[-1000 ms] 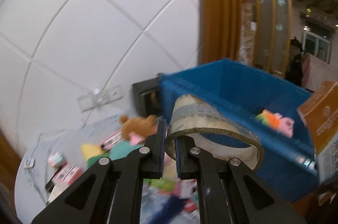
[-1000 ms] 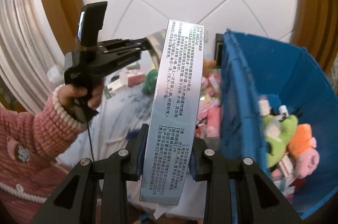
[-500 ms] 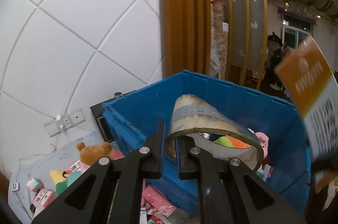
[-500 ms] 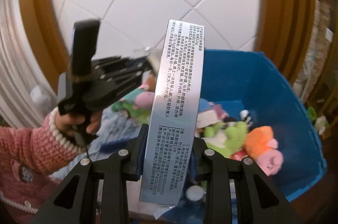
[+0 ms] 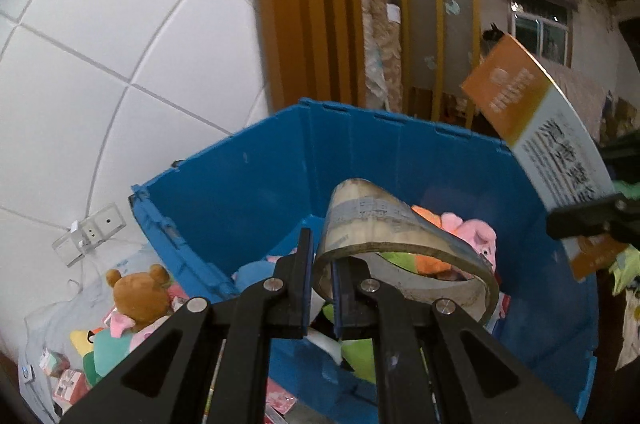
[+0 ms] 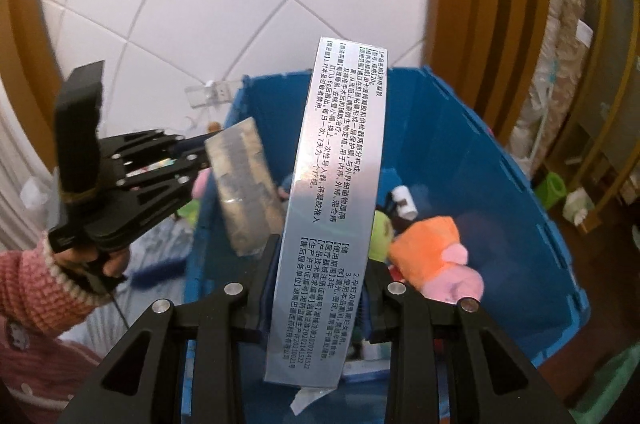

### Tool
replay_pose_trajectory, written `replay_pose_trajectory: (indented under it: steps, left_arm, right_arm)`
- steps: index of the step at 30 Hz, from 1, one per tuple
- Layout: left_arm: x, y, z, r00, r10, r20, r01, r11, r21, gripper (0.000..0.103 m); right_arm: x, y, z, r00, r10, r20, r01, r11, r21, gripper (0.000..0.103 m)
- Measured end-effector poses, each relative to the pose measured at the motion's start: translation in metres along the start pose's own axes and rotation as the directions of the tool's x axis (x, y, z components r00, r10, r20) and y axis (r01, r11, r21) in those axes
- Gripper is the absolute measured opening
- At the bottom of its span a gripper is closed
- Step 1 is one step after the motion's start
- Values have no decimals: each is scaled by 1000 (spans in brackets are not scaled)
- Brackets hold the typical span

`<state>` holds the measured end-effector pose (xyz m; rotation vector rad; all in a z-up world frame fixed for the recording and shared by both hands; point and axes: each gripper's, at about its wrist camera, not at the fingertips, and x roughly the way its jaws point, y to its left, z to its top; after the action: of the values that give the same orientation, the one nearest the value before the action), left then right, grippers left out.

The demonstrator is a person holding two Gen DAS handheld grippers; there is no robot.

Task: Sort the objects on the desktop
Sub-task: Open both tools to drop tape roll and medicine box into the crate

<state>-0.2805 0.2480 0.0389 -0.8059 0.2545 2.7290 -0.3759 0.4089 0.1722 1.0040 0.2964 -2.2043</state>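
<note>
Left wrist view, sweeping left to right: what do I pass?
Wall socket → teddy bear → left claw pinching the tape roll → pink pig plush in the blue bin → orange-and-white box held by the right claw.

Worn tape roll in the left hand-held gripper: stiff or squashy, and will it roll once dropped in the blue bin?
The worn grey-brown tape roll probably holds firm: the left hand-held gripper pinches only its wall, yet the ring keeps its shape. Likely light, being hollow. Round, so apt to roll, though plush toys in the blue plastic bin should stop it.
</note>
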Motion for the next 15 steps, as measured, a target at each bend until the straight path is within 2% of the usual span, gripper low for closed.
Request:
replay_pose_trajectory:
  steps: [5, 9, 13, 14, 15]
  left_arm:
    - [23, -18, -3, 996, -17, -88, 21, 999, 49, 8]
    - [32, -22, -10, 991, -28, -133, 36, 998, 53, 9]
    - [38, -23, -14, 981, -50, -186, 61, 997, 53, 19]
    - [40, -23, -16, 980, -44, -194, 56, 997, 56, 21]
    - [40, -24, -18, 979, -38, -201, 51, 997, 60, 22]
  right_arm:
    - [23, -21, -5, 1000, -17, -24, 17, 1000, 10, 31]
    - [31, -31, -8, 999, -27, -38, 27, 999, 22, 31]
    - [30, -29, -10, 998, -45, -45, 46, 999, 25, 34]
    - [31, -29, -10, 997, -64, -46, 65, 998, 17, 39]
    - [33, -30, -10, 996, -73, -51, 74, 997, 12, 68]
